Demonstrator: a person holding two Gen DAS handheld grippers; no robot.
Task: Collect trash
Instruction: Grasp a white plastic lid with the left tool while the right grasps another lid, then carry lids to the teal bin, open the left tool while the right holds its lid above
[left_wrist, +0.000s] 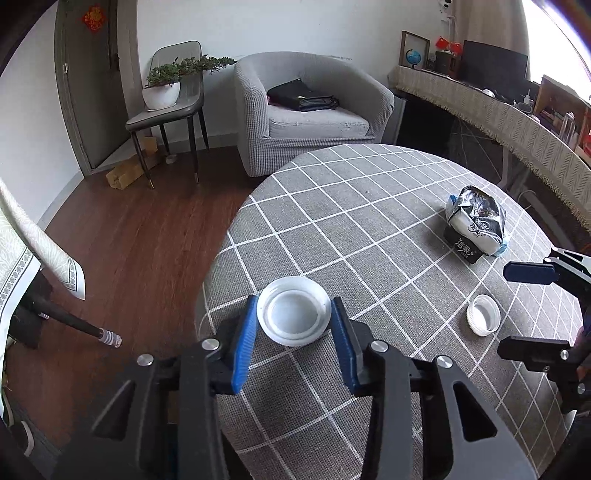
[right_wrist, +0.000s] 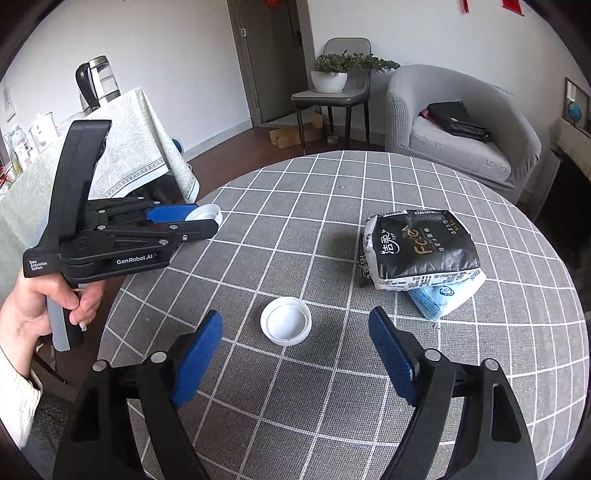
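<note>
Round counter under a grey checked cloth, seen from both wrist views. Grey armchair beyond it with a black bag on the seat; a chair beside it carries a potted plant.

On the counter: a black and white tissue pack, crumpled, lying on top of a blue and white packet, far right side.

Left gripper, fingers around the large white lid at the counter's near-left edge. Blue pads sit at both sides of the lid's rim, looks like contact, so clamped on it or nearly; lid is open side up. In the right wrist view the same lid sits between those fingers, held by the person's left hand.

Right gripper, fingers wide apart, nothing between them. A small white cap, ribbed rim, open side up, lies on the counter just ahead of the gap, touching neither pad. Well apart from the large lid, nearer the tissue pack.
</note>
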